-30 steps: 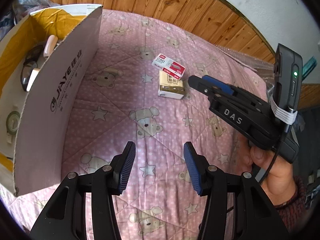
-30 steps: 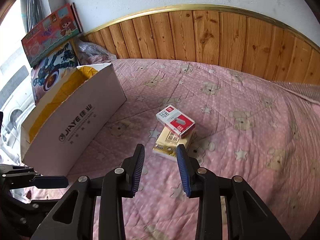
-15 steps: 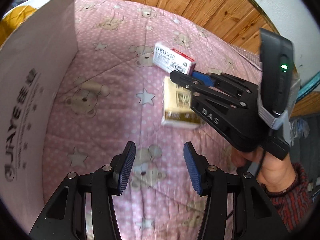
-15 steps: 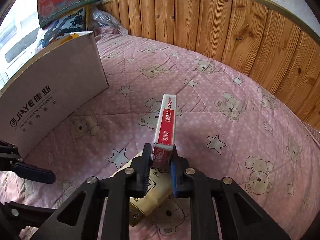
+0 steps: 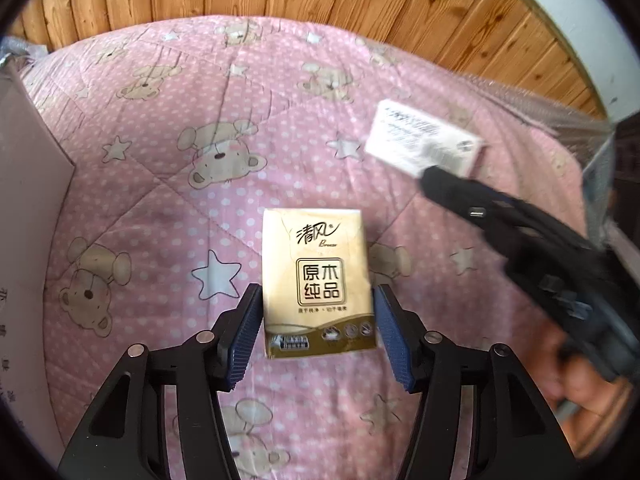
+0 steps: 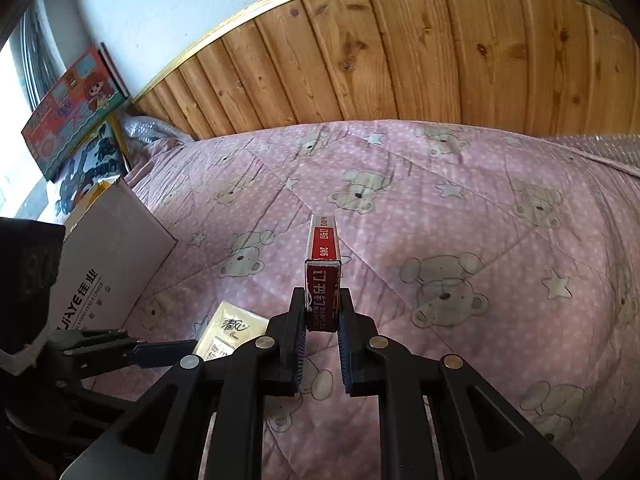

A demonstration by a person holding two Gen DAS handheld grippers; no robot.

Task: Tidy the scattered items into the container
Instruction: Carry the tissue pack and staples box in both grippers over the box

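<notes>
Since 1 second ago: staple box [image 6: 322,280] off the tissue pack [image 5: 318,282] and up in the air, clamped on edge between the pads of the right gripper [image 6: 322,344]; left gripper [image 5: 316,334] down over the pack, fingers now on either side of it. Jaws of the left gripper opening, spread wide, blue pads [image 5: 244,338] flanking the pack's lower half (contact not clear, a thin gap on the right side). Pack flat on the pink bear quilt [image 5: 160,208], label up. From the pack: staple box up and to the right in the left wrist view, blurred; cardboard box [image 6: 108,272] to the left, its white wall standing on the quilt; wooden headboard [image 6: 400,60] beyond.
</notes>
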